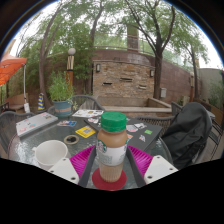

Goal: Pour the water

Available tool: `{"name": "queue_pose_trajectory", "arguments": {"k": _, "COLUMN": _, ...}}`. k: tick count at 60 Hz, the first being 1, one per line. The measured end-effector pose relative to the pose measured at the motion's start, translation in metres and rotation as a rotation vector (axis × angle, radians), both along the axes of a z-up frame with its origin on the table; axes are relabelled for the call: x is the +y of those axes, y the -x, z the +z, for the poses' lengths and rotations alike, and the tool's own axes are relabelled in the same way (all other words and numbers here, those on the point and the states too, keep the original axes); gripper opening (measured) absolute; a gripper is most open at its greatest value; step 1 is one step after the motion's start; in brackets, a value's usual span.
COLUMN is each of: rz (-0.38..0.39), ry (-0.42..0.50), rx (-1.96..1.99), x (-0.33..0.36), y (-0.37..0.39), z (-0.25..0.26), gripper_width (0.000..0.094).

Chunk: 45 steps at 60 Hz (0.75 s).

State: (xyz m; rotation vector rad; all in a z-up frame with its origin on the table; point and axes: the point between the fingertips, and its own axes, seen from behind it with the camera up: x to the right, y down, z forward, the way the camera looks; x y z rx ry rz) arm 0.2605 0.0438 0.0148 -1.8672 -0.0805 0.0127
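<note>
I have the gripper [112, 160] pinching a clear plastic bottle with a green screw cap [113, 146], both magenta pads [82, 158] pressed on its sides. A white ceramic cup [49, 153] stands at nine o'clock on the glass patio table [40, 140].

bottle [112, 148] | green cap on, tan contents, label | upright | between the pink pads, seemingly gripped

The gripper [112, 160] holds a green-capped bottle [112, 148] upright, both pink pads [82, 158] pressing its sides. It hangs over a glass table [150, 132]. A white cup [49, 153] stands at nine o'clock, a yellow box [85, 131] at eleven, and a black bag [186, 135] at two.
</note>
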Motion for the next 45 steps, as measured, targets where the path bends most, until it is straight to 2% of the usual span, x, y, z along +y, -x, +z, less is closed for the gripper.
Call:
{"name": "queue_pose_trajectory", "arguments": {"k": 2, "rz": 0.005, "ry": 0.032, "rx": -0.012, "x": -0.003, "y": 0.002, "z": -0.004, "gripper_width": 0.0801}}
{"name": "queue_pose_trajectory", "arguments": {"k": 4, "rz": 0.004, "ry": 0.042, "rx": -0.021, "x": 0.003, "y": 0.007, "z": -0.002, "gripper_width": 0.0852}}
{"name": "queue_pose_trajectory", "arguments": {"k": 19, "rz": -0.122, "ry": 0.093, "rx": 0.023, "x": -0.053, "y": 0.018, "z": 0.037, "gripper_width": 0.0833}}
{"name": "queue_pose_trajectory", "arguments": {"k": 30, "rz": -0.21, "ry": 0.105, "rx": 0.104, "x": -0.135, "y": 0.047, "z": 0.106, "gripper_width": 0.0832}}
{"name": "queue_pose_trajectory", "arguments": {"k": 39, "rz": -0.252, "ry": 0.142, "rx": 0.144, "x": -0.205, "y": 0.095, "z": 0.147, "gripper_width": 0.0831}}
{"name": "queue_pose_trajectory", "arguments": {"k": 45, "rz": -0.252, "ry": 0.19, "rx": 0.157, "x": -0.248, "y": 0.134, "z": 0.162, "gripper_width": 0.0831}}
